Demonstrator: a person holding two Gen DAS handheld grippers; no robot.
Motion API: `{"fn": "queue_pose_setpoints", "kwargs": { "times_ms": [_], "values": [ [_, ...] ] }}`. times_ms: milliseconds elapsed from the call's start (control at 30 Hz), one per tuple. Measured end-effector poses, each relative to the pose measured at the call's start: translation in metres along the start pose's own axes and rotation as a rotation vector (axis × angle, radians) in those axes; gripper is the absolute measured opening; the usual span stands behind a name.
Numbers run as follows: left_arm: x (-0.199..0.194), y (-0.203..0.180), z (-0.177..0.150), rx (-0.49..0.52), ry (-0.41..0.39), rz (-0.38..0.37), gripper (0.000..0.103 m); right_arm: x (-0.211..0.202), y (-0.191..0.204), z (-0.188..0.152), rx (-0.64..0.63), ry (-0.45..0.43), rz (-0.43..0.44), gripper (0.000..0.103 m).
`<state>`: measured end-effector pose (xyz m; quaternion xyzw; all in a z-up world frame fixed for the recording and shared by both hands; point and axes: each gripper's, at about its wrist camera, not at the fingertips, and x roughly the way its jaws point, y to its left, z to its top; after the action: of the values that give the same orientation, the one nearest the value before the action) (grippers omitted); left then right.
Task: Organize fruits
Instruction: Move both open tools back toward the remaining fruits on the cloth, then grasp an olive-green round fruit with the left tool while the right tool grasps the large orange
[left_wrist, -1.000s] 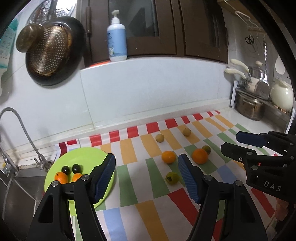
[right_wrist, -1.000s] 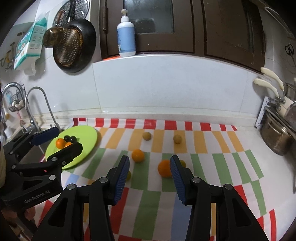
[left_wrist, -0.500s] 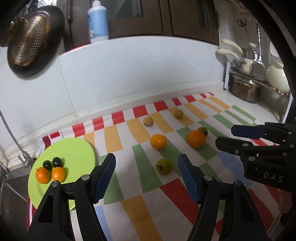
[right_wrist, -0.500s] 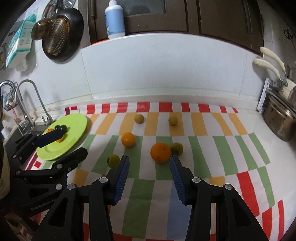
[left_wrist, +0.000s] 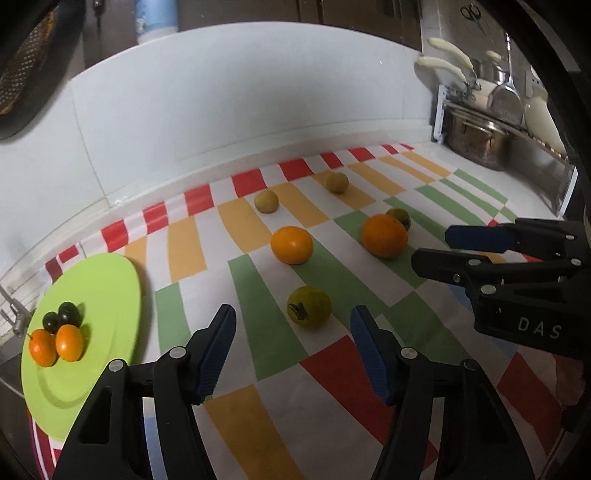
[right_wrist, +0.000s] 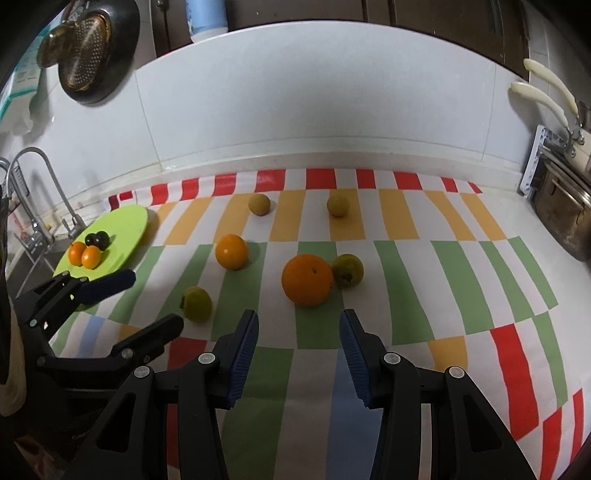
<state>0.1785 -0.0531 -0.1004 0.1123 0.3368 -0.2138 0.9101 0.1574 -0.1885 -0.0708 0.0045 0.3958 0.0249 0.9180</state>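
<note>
Both hand-held grippers, left (left_wrist: 291, 345) narrowing on nothing and right (right_wrist: 297, 345) apart and empty, have dropped toward loose fruit mid-table, so pickups look imminent.

**Surfaces on the counter**

The striped cloth (right_wrist: 461, 258) looks matt and smooth. The green plate (left_wrist: 107, 288) has a smooth, plastic-like sheen. The large orange (right_wrist: 307, 279) shows dimpled skin; the smaller orange fruit (left_wrist: 291, 244) is glossy. The pot (left_wrist: 476, 142) is brushed metal. Each gripper's blue pads (right_wrist: 243, 354) are ribbed, on matt black plastic.
</note>
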Motion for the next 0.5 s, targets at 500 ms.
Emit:
{"fn": "queue_pose_setpoints", "kwargs": {
  "times_ms": [500],
  "values": [
    [0.028, 0.002, 0.008, -0.022, 0.096, -0.058, 0.045, 0.03, -0.008, 0.009, 0.027, 0.031, 0.015, 0.047]
  ]
}}
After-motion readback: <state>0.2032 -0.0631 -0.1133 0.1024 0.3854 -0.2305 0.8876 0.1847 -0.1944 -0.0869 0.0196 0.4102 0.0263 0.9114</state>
